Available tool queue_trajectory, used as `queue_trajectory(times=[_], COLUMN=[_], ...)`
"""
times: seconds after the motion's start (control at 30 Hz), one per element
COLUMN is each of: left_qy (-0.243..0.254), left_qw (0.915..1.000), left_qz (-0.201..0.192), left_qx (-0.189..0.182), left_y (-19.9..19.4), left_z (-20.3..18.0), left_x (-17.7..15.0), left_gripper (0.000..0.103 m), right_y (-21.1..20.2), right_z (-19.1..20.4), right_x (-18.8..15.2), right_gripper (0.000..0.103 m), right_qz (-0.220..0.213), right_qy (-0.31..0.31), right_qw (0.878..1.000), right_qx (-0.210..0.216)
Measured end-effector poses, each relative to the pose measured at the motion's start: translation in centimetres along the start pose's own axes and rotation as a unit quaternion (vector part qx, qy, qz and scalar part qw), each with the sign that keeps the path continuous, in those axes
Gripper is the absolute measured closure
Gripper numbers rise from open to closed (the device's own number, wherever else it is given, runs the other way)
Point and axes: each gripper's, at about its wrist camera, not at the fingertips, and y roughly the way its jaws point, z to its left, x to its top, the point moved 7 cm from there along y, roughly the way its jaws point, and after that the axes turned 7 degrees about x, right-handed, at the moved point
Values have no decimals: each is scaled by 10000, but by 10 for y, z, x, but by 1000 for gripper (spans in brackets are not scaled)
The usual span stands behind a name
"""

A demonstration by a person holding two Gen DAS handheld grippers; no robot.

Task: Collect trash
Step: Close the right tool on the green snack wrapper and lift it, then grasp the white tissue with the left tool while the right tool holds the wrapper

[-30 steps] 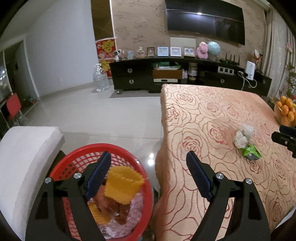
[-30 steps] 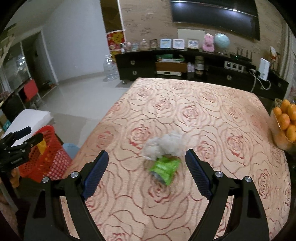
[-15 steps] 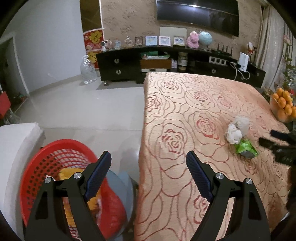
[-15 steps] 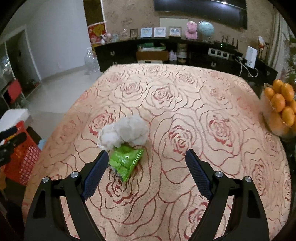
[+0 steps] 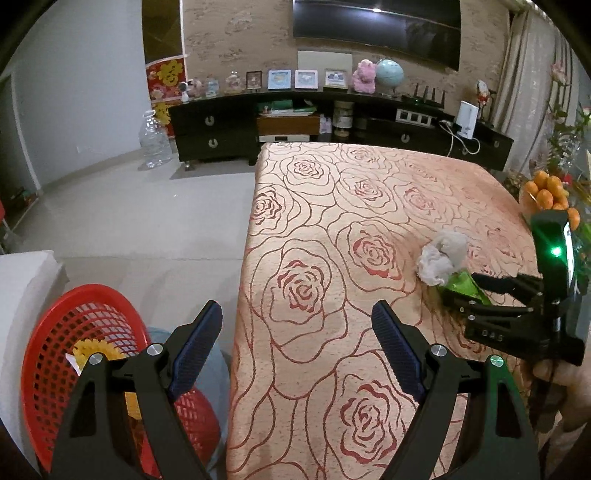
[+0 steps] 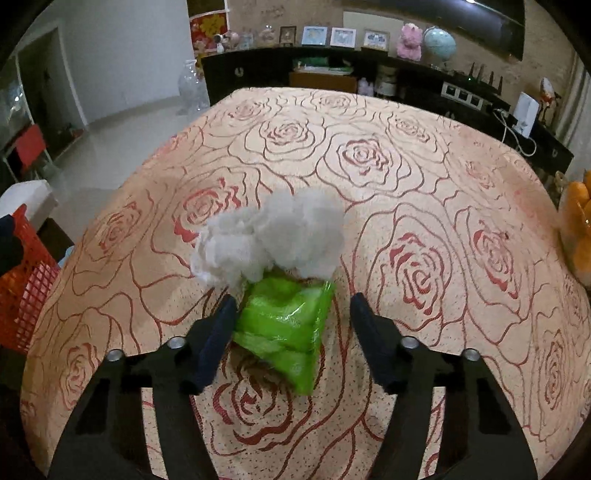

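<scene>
So the right tool (image 6: 290,325) has dropped onto the green wrapper (image 6: 284,325), jaws just narrowing around it but not pinching yet, while the left tool (image 5: 295,347) stays spread, empty.

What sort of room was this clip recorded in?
Most likely a home living room: a wall-mounted TV above a low dark media cabinet with framed pictures, and a table under a rose-patterned cloth.

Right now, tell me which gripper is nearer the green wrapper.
Right. The right gripper straddles the green wrapper, jaws just closing around it; the left gripper hangs by the table edge.
</scene>
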Motion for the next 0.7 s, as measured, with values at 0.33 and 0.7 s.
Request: queue_trajectory(times=[0.33, 0.7], left_qy=[31, 585], left_qw=[10000, 9978], left_qz=[14, 178], left_qx=[18, -248], left_y=[4, 27], left_z=[-9, -54], left_x=[0, 12], left_gripper=[23, 23], right_y=[-19, -52], right_z=[-2, -34], right_x=[-5, -6], right_gripper=[62, 62], right_qz=[-86, -237], right_qy=[26, 475], right_qw=[9999, 9986], right_qx=[100, -47])
